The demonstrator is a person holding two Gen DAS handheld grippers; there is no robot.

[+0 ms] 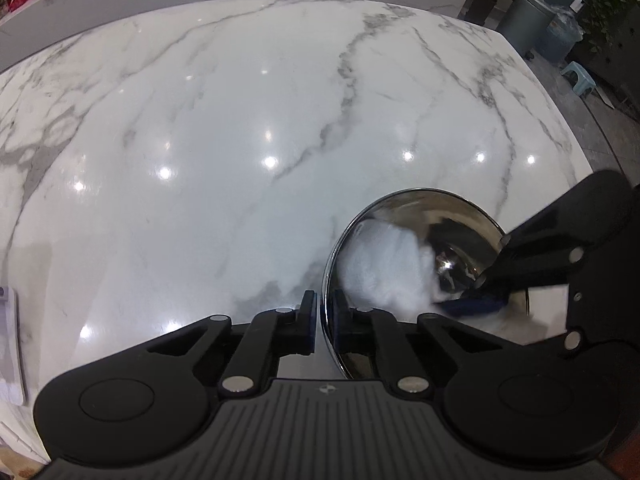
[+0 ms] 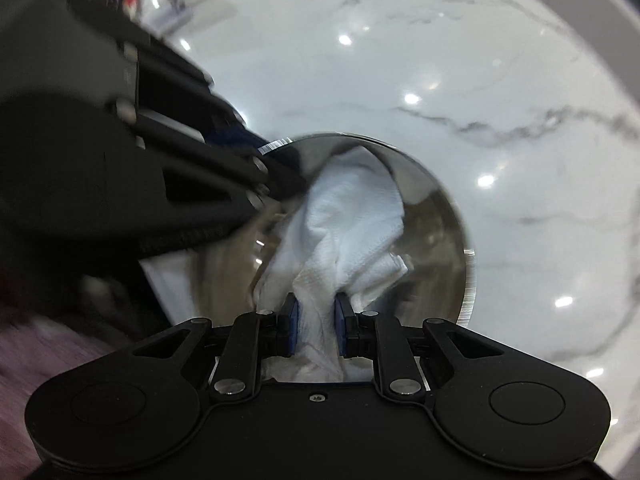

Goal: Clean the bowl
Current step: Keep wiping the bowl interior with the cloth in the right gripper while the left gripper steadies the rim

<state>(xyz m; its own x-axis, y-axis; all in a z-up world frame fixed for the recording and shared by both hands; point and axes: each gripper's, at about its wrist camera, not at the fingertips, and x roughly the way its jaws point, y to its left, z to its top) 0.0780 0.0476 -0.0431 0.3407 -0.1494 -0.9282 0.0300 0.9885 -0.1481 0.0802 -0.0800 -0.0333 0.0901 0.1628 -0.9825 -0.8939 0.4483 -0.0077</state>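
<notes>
Both fingers are busy: your left gripper point(image 1: 322, 322) is pinched tight on the bowl point(image 1: 460, 216) rim, lower right of its frame on the desk point(image 1: 240, 120); right gripper point(image 2: 316, 330) is clamped on the cloth point(image 2: 352, 216) inside the bowl. Wiping looks mid-way; I can't tell how clean it is, so more passes are prob. left.

Bench point(image 1: 240, 120): white marble, grey veining. Bowl point(image 1: 460, 208): mirror-bright silver steel. Cloth point(image 2: 352, 216): white, fine waffle weave. Left tool point(image 1: 324, 312), right tool point(image 2: 316, 320): black, blue pads point(image 2: 293, 320).
</notes>
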